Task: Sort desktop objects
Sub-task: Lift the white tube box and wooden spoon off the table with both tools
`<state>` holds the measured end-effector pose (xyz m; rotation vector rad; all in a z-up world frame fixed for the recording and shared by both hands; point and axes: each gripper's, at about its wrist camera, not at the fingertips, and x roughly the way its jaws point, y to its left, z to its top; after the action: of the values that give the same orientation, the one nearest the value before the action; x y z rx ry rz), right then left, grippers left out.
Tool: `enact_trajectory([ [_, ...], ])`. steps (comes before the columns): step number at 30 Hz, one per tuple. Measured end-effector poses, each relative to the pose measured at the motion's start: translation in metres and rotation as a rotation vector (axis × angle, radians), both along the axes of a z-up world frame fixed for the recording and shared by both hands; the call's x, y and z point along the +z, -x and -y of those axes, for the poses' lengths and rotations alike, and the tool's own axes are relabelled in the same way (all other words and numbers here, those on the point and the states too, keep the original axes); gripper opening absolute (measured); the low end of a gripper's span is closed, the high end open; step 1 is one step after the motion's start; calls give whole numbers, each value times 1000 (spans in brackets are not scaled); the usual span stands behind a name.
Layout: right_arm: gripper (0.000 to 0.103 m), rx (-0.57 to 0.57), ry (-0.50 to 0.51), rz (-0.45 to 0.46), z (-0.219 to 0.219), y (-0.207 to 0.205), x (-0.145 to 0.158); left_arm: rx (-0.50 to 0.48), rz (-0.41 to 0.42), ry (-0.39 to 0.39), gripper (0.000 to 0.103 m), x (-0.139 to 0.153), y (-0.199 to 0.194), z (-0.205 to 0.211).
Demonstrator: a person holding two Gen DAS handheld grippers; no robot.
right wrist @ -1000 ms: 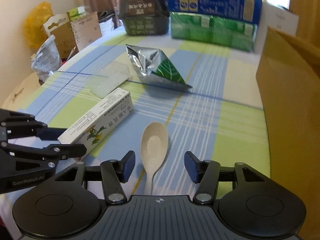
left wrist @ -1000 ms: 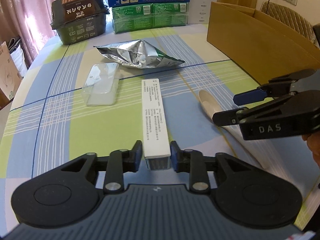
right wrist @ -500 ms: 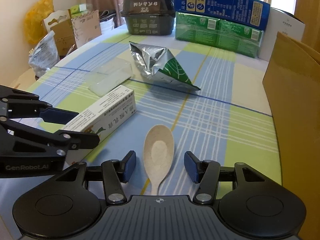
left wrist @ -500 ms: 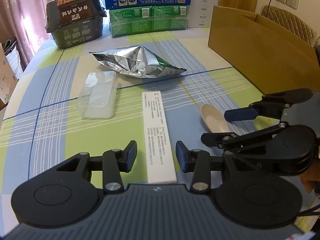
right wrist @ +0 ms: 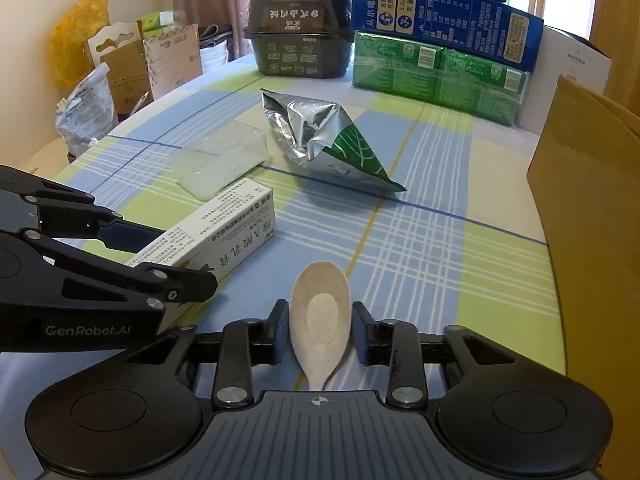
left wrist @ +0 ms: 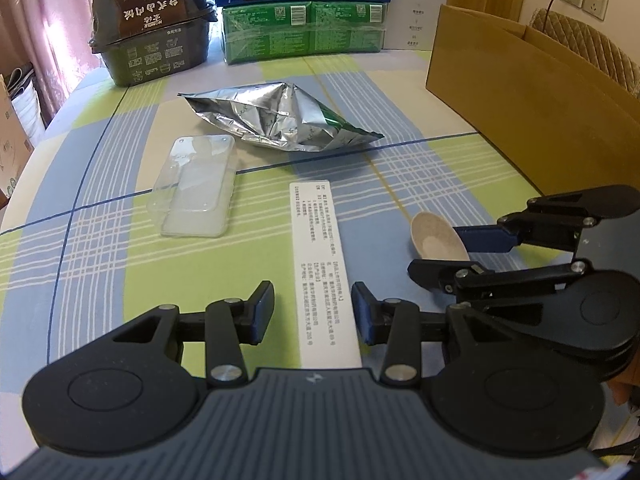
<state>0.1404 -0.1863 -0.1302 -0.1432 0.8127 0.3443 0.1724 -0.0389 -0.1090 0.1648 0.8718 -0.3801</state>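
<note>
**Now both grippers are lined up, each on its own item**

Evidently the person is working the two nearest things at once. The left gripper (left wrist: 313,312) sits low over the long white carton (left wrist: 324,272), its blue pads spread apart on either side of the carton's near end with a gap showing on both sides, so nothing is pinched yet. The carton lies flat on the checked tabletop (left wrist: 100,264), running from 6 o'clock up toward 12, which suits a straight-on grab across its narrow width.

At 3 o'clock of the carton lies the pale spoon (right wrist: 320,320), bowl up, handle pointing back toward the person. The right gripper (right wrist: 320,330) has its fingers drawn in against the two sides of the bowl; it looks clamped on the spoon, or within a hair of it. Taking the bowl instead of the thin handle likely gives the pads more to bite on.

Farther out, at 12 o'clock, a crumpled foil bag (left wrist: 280,116) and, at about 11 o'clock, a clear plastic tray (left wrist: 194,188) lie untouched. A brown cardboard box (left wrist: 520,92) stands along the right edge at 2 o'clock, probably the place the sorted things go, which would explain starting with the items nearest it. Stacked food packs (left wrist: 304,28) line the far edge.
</note>
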Motion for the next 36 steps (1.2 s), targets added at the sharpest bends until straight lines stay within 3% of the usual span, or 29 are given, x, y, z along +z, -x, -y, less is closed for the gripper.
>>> enact_trajectory([
  [22, 29, -72, -59, -23, 15, -4, 11, 43, -37, 20, 35, -5, -12, 5],
  [36, 29, -74, -65, -21, 15, -4, 13, 76, -8, 13, 22, -7, -15, 3],
])
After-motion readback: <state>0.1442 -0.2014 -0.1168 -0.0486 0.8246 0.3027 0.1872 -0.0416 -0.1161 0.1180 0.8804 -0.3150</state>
